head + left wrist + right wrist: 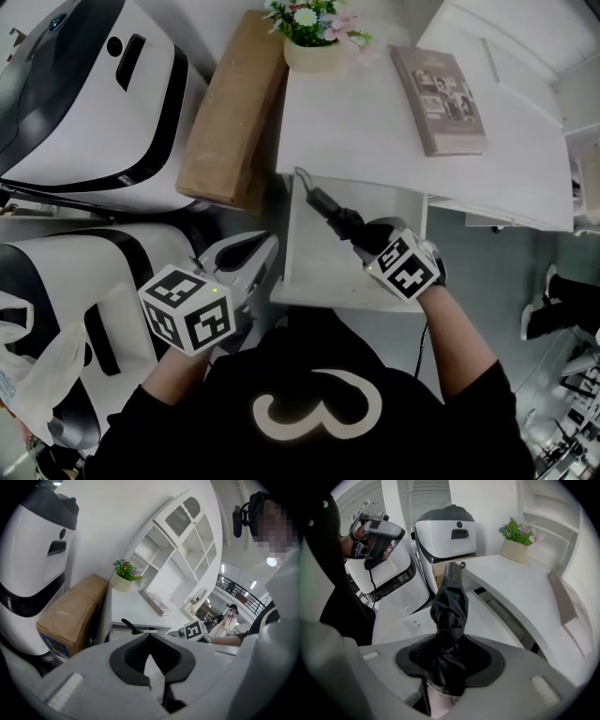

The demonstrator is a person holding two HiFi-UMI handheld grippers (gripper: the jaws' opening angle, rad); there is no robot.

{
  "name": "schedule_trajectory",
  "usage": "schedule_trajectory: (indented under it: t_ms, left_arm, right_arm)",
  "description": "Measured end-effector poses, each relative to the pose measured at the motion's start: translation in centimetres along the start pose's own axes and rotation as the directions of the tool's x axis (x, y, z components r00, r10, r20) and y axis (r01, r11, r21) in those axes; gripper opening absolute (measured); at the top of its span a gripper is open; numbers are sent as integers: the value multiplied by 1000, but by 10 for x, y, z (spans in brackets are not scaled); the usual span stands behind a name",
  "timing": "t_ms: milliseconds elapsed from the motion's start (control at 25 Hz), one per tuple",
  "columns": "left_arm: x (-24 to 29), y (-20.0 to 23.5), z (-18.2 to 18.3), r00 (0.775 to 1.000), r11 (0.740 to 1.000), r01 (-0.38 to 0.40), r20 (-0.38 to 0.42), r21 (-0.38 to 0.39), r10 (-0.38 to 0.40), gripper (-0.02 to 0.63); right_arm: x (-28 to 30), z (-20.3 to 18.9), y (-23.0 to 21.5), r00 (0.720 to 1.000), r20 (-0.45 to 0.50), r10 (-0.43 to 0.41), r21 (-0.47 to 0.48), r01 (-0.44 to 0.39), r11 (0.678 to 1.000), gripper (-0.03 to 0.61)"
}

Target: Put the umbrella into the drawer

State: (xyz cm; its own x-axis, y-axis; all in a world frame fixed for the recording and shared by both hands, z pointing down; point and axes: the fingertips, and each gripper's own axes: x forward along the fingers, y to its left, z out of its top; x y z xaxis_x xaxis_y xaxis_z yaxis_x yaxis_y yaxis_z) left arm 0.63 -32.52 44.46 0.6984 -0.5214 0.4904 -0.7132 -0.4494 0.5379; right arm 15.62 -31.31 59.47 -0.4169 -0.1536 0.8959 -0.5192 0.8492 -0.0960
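Your R hand's right tool (367, 236) is clamped on the folded black umbrella (336, 212) at its near end. Nothing else sits betw. the jaws.

From the tool, the umbrella's long axis runs fwd and a bit left, toward the tabletop (366, 112) edge. Its far end sits about at the back of the open drawer (314, 267).

So the umbrella is over the drawer, slightly diagonal to it. I can't tell if it touches the floor yet.

The drawer lies straight below and ahead of the right tool, so that arm is the nearer one. Next move is prob. down, w/ a small twist to line the axis up w/ the drawer's depth.

The left tool (262, 251) is closed on nothing, just beside the drawer's left wall.
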Motion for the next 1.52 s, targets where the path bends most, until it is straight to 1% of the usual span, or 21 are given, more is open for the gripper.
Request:
schedule_trajectory:
  t_ms: [160, 320, 480, 640, 800, 920, 1040, 1120, 1200, 1280, 1320, 1360, 1440, 1520]
  left_arm:
    - [5, 9, -3, 1000, 1000, -15, -14, -17, 15, 9]
    - [8, 17, -6, 999, 999, -25, -24, -32, 24, 9]
    - [12, 25, -15, 999, 998, -36, -42, -48, 34, 9]
    - [19, 31, -21, 998, 997, -40, -58, -65, 36, 9]
    - [23, 33, -20, 998, 997, -35, -62, -66, 31, 9]
    - [24, 36, -19, 997, 997, -34, -65, -69, 30, 9]
    - [25, 39, -20, 997, 996, -33, -66, -77, 28, 9]
    - [24, 40, -21, 997, 996, -32, -68, -80, 27, 9]
    - [24, 40, -23, 997, 996, -30, -70, -81, 24, 9]
    - [24, 37, -24, 997, 996, -22, -73, -81, 16, 9]
    - [24, 36, -24, 997, 997, -18, -73, -80, 12, 9]
    - [24, 34, -24, 997, 997, -13, -74, -78, 7, 9]
    - [23, 32, -23, 997, 997, -7, -71, -74, 1, 9]
    - [20, 31, -21, 998, 998, -1, -63, -70, -3, 9]
  right_arm:
    - [33, -16, -5, 997, -71, 31, 23, -29, 999, 176]
    - [62, -30, -7, 986, -154, 64, 37, -59, 998, 176]
    - [88, -39, -16, 976, -207, 63, 32, -57, 998, 176]
    - [108, -57, -20, 958, -276, 81, 64, -65, 996, 177]
    - [121, -60, -26, 953, -292, 76, 56, -62, 996, 178]
    - [125, -67, -26, 941, -328, 78, 72, -58, 996, 179]
    - [129, -62, -26, 945, -316, 89, 57, -75, 996, 179]
    - [128, -64, -27, 942, -323, 94, 66, -77, 995, 184]
    - [125, -73, -26, 930, -356, 96, 89, -69, 994, 196]
    - [126, -70, -23, 935, -337, 110, 91, -85, 992, 219]
    - [127, -68, -19, 937, -326, 127, 97, -101, 990, 247]
    - [126, -68, -15, 935, -323, 148, 112, -118, 987, 268]
    - [122, -71, -8, 928, -329, 177, 144, -136, 980, 285]
    - [115, -75, -9, 927, -342, 156, 150, -110, 983, 295]
